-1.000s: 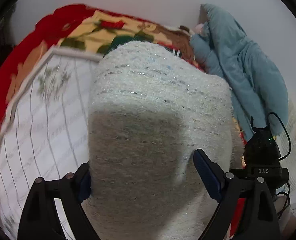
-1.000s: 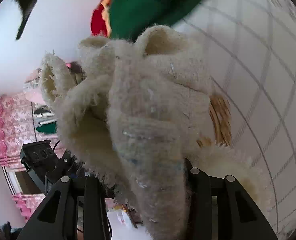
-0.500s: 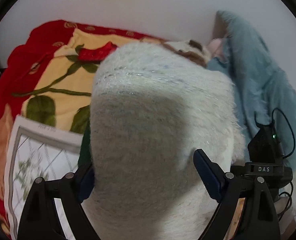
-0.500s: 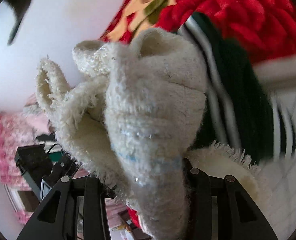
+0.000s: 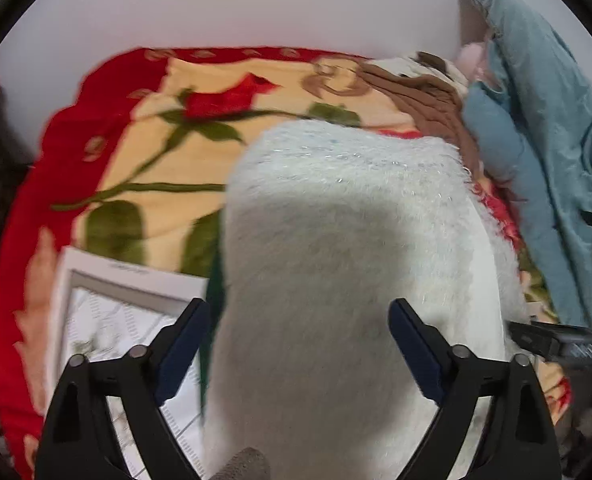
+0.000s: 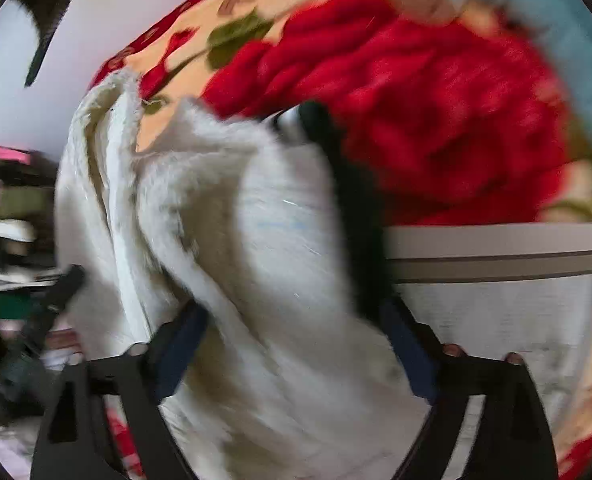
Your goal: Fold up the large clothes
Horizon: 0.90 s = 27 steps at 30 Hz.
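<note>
Clearly the fold is not finished: the white sweater fills the frame centre between the spread left tongs, not yet flat. In the right view it bunches between the right tongs; these look spread too, but blur hides any pinch.

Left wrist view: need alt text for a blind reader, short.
A fluffy white knit garment fills the centre, bulging between the spread fingers of the left claw. Behind it lies a red and cream rose-print blanket, with a white grid-patterned sheet at lower left and a pale blue padded coat at right.
</note>
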Tool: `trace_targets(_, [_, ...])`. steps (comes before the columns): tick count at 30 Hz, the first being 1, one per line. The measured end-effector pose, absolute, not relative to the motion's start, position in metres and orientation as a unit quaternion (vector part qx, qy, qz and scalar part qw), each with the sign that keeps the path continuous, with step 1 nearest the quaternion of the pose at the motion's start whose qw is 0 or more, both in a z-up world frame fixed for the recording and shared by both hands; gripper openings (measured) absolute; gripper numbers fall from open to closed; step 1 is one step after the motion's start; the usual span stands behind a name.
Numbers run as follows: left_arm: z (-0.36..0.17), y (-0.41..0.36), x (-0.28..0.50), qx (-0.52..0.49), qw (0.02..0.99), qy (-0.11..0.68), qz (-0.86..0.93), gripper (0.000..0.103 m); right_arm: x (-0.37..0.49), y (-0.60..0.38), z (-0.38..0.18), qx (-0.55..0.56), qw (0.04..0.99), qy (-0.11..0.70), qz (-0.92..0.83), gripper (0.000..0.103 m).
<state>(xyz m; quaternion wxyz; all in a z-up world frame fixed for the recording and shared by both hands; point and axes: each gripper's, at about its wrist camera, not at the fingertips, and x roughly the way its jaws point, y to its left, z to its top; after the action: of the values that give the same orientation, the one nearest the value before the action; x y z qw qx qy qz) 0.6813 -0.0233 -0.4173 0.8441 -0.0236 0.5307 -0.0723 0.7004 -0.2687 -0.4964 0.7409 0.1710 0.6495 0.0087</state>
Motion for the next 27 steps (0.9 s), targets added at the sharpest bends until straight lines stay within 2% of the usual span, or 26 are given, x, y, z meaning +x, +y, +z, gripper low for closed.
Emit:
trace_targets(8, [-0.364, -0.013, 0.612, 0.001, 0.864, 0.503, -0.017, 0.098, 0.602, -0.231, -0.405, 0.006, 0.797, 0.597, -0.095, 0.103])
trace_targets(14, [-0.302, -0.01, 0.546, -0.001, 0.872, 0.489, -0.015, 0.098, 0.538, -0.203, -0.33, -0.007, 0.819, 0.561, -0.118, 0.103])
trace_targets(27, [-0.143, 0.001, 0.382, -0.007, 0.904, 0.426, -0.028, 0.098, 0.347, -0.161, -0.115, -0.007, 0.873, 0.466, -0.144, 0.103])
